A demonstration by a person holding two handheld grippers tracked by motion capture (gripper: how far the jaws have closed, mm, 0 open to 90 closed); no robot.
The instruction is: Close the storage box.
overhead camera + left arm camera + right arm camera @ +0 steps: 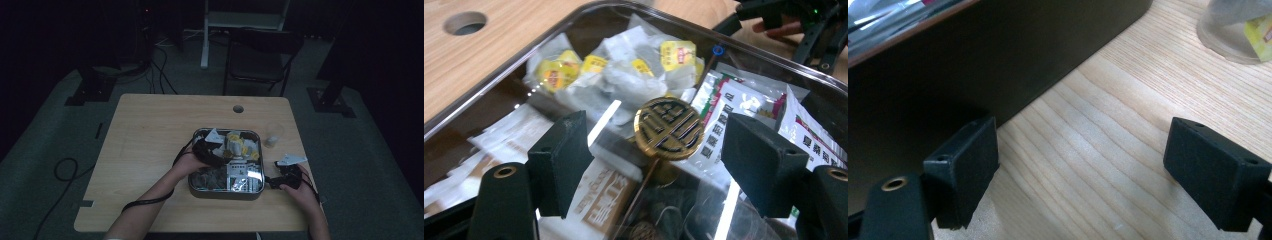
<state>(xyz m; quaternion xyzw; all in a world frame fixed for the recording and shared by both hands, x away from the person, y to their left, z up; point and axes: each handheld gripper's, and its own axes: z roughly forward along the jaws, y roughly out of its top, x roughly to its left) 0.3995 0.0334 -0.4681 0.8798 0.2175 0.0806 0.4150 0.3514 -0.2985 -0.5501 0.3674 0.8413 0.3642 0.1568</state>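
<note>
Between the jaws in the left gripper view, a round gold medallion point(669, 128) bears a raised Chinese-style emblem. Beyond the right jaw, white sachets point(729, 107) carry Chinese print, too blurred to read. Farther off, the yellow tea-bag tags point(678, 54) show an unreadable red logo.

We look down from high above the table point(150, 130). Our two gripper cameras sit very close and low; all three see the tray point(226, 191) point(494, 85) point(998, 55).

gripper: right gripper point(1080, 172), jaws wide apart, nothing between them
bench: pale wood point(1108, 130) under the jaws
tray: dark wall point(973, 60), beside left jaw
cup: clear point(1235, 30), top right
</note>
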